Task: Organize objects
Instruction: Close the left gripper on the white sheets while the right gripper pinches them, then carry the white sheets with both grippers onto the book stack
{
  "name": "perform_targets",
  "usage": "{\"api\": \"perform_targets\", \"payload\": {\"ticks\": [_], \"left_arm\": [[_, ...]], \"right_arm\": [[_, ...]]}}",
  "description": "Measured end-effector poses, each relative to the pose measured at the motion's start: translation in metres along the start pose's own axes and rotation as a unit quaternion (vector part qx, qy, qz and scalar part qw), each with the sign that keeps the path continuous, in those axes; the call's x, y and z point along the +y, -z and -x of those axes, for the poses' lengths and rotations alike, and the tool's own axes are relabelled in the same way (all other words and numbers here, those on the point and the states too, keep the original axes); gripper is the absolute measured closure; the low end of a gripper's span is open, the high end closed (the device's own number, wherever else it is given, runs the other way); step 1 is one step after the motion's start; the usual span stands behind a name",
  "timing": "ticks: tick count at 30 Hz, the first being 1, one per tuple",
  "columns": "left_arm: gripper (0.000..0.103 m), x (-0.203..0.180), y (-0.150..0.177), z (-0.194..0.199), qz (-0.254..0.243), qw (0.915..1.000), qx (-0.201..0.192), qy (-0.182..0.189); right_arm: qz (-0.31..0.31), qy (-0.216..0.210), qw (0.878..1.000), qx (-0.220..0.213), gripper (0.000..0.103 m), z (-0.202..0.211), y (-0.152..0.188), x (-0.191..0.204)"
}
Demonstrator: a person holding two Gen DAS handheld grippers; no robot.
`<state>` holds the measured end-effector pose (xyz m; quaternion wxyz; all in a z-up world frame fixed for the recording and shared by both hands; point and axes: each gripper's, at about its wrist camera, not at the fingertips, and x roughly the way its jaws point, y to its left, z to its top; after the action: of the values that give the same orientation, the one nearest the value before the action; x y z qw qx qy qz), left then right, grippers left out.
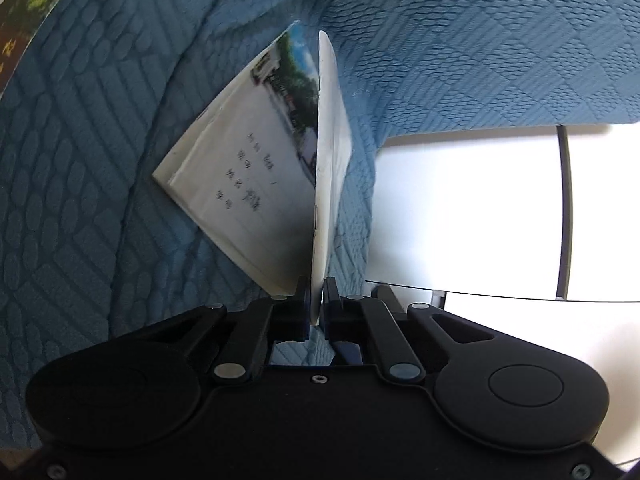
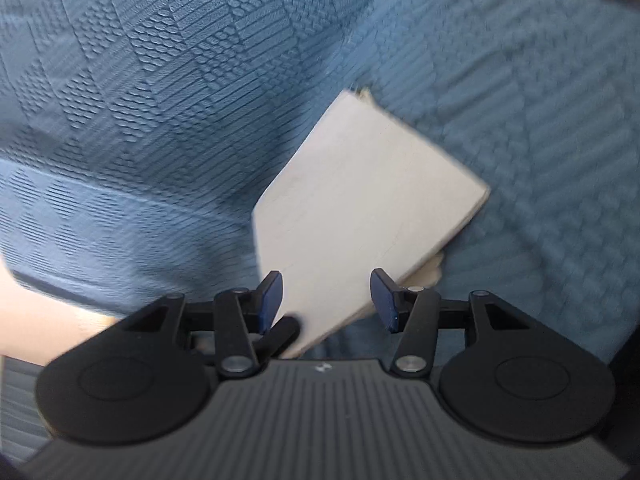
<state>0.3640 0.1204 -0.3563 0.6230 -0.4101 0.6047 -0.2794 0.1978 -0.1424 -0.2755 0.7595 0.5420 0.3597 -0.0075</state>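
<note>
Left gripper (image 1: 317, 300) pinching booklet (image 1: 256, 152) cover edge over blue quilt (image 1: 100, 160); right gripper (image 2: 326, 300) gaping, booklet corner between unpressed pads.

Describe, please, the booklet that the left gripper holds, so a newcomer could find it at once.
Look at the blue quilted cover spread across the scene. Above it, the left gripper pinches one thin white cover of an open booklet. Its facing page carries handwritten characters and a colour photo of trees.
</note>
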Motion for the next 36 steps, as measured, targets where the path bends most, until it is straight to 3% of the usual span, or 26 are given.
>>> {"api": "perform_targets", "payload": {"ticks": [7, 21, 29, 36], "left_arm": [[0.101, -0.011, 0.004, 0.004, -0.014, 0.9999, -0.005, 0.007], [0.101, -0.005, 0.013, 0.029, -0.007, 0.9997, -0.020, 0.009], [0.101, 0.009, 0.017, 0.046, 0.022, 0.9991, -0.035, 0.009], [0.101, 0.015, 0.018, 0.062, 0.019, 0.9987, -0.048, 0.000]], "right_arm": [[-0.065, -0.046, 0.995, 0.056, 0.050, -0.008, 0.020, -0.010], [-0.078, -0.025, 0.997, -0.018, 0.052, -0.007, 0.000, -0.015], [-0.040, 0.045, 0.998, -0.027, 0.076, -0.015, -0.009, -0.019], [0.002, 0.051, 0.998, -0.041, 0.094, -0.020, -0.008, -0.009]]}}
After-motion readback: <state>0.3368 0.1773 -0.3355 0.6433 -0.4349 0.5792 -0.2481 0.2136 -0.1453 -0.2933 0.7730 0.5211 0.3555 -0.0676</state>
